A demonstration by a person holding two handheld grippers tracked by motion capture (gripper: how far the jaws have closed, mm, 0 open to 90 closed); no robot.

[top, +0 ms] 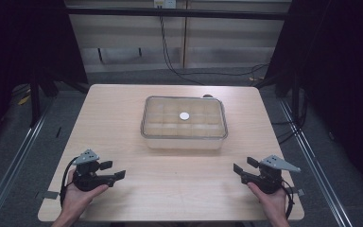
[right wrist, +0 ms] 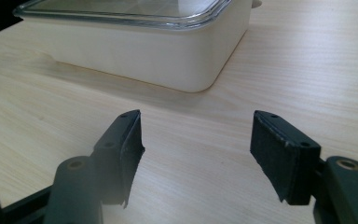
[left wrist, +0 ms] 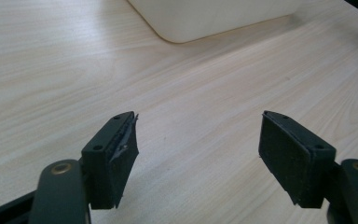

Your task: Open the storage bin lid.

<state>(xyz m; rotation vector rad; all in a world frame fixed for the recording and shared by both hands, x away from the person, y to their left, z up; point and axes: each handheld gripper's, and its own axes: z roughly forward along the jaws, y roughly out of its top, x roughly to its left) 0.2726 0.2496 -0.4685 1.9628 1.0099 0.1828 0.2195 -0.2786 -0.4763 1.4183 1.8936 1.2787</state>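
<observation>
Left gripper [top: 117,170]: jaws are held wide apart with nothing between them; it is kept near the table's front edge, well short of the box and to its left.
Right gripper [top: 239,169]: jaws are likewise spread and empty, well short of the box and to its right.
Box [top: 184,124]: it is set at the middle of the table [top: 123,109], its clear lid [top: 203,111] seated.
White disc [top: 184,115]: it is seen at the box's centre.
Progress: nothing is gripped or touched yet; the approach to the box is judged to be outstanding.
</observation>
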